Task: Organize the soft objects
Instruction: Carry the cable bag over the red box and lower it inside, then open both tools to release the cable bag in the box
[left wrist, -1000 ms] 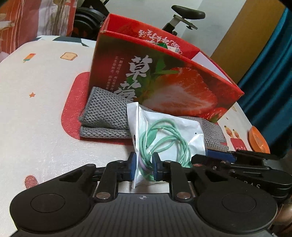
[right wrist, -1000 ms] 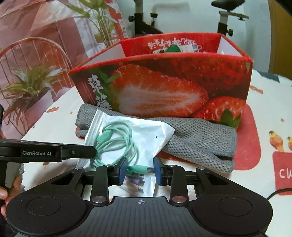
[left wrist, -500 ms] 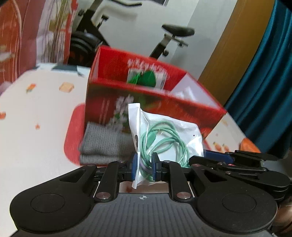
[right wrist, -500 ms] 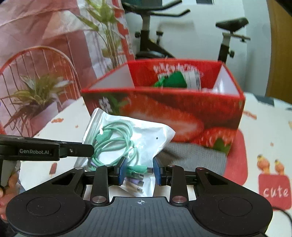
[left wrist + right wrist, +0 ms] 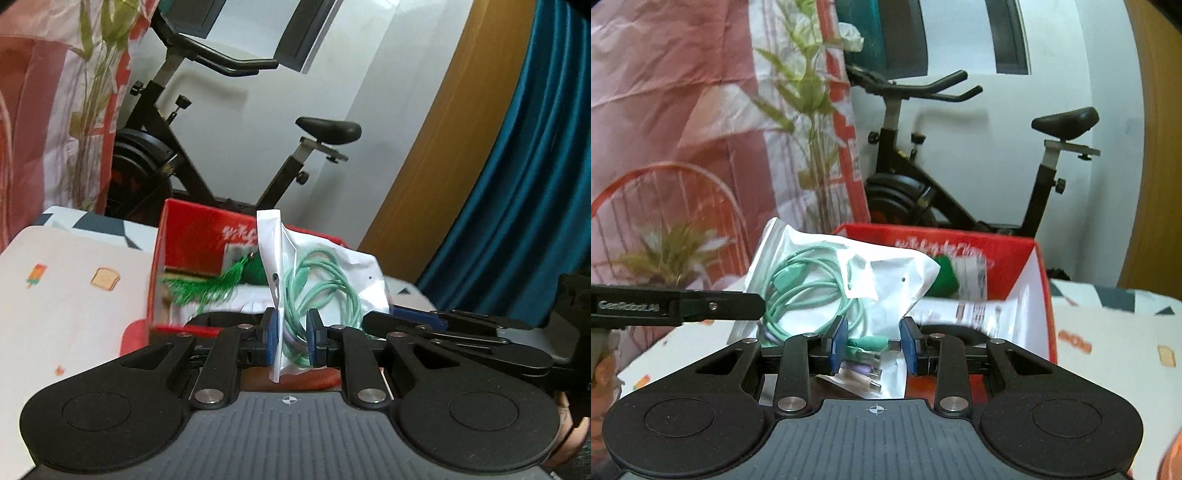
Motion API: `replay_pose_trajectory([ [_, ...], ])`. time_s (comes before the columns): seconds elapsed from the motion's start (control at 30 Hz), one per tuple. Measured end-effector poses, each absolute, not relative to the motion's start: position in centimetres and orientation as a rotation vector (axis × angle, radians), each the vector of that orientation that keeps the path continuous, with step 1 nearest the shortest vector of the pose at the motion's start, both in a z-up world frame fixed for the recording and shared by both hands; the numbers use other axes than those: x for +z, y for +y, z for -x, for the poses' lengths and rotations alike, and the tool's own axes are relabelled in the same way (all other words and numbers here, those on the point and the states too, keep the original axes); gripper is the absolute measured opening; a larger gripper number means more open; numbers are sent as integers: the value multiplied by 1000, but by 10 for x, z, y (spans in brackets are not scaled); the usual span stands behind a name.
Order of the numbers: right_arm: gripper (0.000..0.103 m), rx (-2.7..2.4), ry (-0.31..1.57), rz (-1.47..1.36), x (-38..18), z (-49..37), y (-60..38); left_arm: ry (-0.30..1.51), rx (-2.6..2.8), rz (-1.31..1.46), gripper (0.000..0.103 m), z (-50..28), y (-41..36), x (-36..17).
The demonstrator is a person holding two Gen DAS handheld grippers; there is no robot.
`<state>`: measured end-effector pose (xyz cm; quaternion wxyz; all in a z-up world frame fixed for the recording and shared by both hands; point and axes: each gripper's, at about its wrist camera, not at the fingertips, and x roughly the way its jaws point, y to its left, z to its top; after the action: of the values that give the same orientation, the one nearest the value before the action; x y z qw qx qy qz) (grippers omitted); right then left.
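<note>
1. My left gripper [image 5: 291,339] is clamped on the edge of a clear plastic bag [image 5: 334,273] with a coiled mint-green cable [image 5: 321,284] inside; the blue pads press the bag from both sides
2. My right gripper [image 5: 873,345] grips the same bag [image 5: 849,280] at its lower end, where the green and purple plugs [image 5: 866,356] sit between the pads
3. The bag is held up between the two tools, clear of the surface, just in front of the box ahead
4. Directly beyond both grippers stands an open red box [image 5: 1039,295] with a white inside; something green with a fringed tassel [image 5: 207,288] lies in it, next to printed packaging
5. The box rests on a table covered in a pale cloth [image 5: 66,295] printed with small pictures such as toast and an ice lolly; a red patch shows on the cloth by the box
6. Behind the table stands a black exercise bike [image 5: 960,177] against a white wall
7. To the left of my tools hangs a pink and white sheet with leafy plants [image 5: 809,110] in front of it; to the right is a wooden door frame [image 5: 424,147] and a teal curtain [image 5: 528,184]
</note>
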<state>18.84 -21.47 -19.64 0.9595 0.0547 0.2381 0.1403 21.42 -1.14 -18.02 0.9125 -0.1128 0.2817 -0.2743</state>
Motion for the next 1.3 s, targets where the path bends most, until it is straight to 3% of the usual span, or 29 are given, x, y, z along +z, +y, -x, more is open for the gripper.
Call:
replay_pose_trajectory([
  [0.43, 30, 263, 527, -87, -205, -278, -224, 647, -523, 202, 17, -298, -28, -197],
  [0.9, 31, 190, 752, -128, -249, -329, -220, 799, -485, 96, 21, -324, -47, -223],
  [1.0, 31, 151, 779, -115, -252, -327, -219, 788, -475, 69, 40, -320, -45, -220],
  [1.07, 34, 144, 763, -94, -249, -321, -219, 766, -470, 51, 58, -314, -44, -214],
  [1.1, 35, 138, 755, -79, -247, -318, -218, 754, -466, 43, 61, -311, -43, -211],
  [1.3, 59, 130, 703, -52, -231, -296, -218, 696, -440, 0, 90, -288, -38, -191],
])
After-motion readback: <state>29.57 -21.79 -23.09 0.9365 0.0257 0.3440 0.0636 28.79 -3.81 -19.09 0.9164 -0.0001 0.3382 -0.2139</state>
